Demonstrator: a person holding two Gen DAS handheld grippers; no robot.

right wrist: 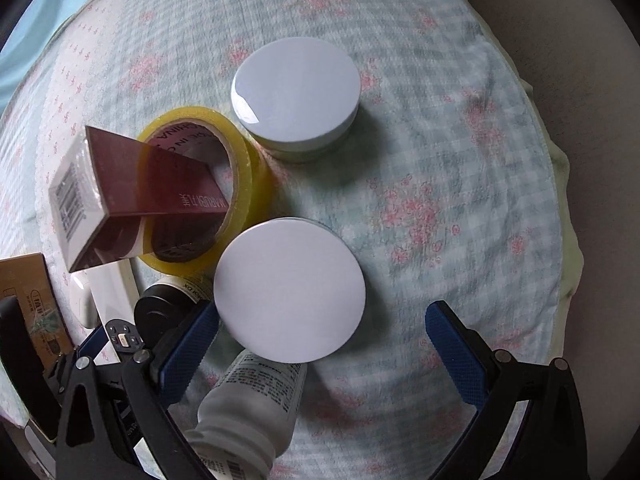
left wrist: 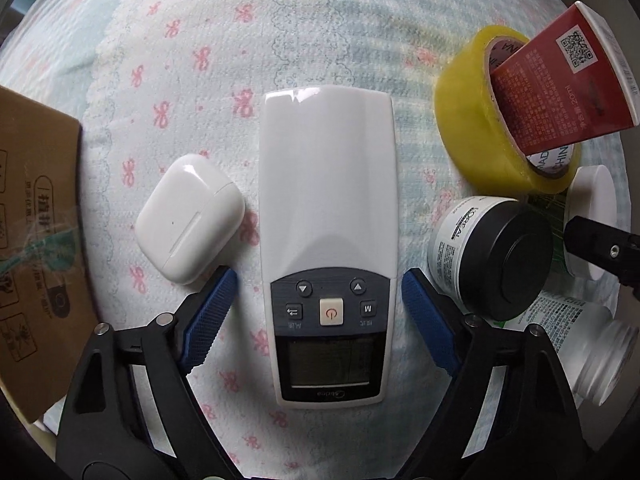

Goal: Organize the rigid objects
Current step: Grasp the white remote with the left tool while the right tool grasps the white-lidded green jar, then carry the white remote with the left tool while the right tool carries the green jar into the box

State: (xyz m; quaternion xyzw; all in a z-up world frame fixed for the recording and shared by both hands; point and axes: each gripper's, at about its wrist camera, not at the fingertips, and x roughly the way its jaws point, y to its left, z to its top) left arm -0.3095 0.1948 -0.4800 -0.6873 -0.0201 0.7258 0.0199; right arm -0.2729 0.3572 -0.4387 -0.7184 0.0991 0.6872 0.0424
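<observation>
Counted on the pale blue quilted cloth with pink bows (left wrist: 192, 32): one white slab-shaped remote control with grey button panel (left wrist: 328, 216), one white glossy rounded earbud case (left wrist: 191, 218), one yellow roll of packing tape (left wrist: 476, 120), one dark red rectangular carton (left wrist: 560, 92) leaning into the tape roll's core, one white jar with black lid (left wrist: 496, 256), two round white-lidded jars (right wrist: 296, 96) (right wrist: 290, 290), one frosted white plastic bottle (right wrist: 256, 404) lying on its side, one brown cardboard box (left wrist: 36, 240) at the left edge.

Left gripper (left wrist: 318, 280): jaws apart, straddling the remote at its button panel, blue pads just beside each long edge, contact not discernible. Earbud case just beside the left pad; black-lidded jar just beside the right pad.

Right gripper (right wrist: 322, 330): jaws spread wide, nearer white-lidded jar between them toward the left pad, not pressed. Bare cloth to the right of both jars; cloth edge beyond.
</observation>
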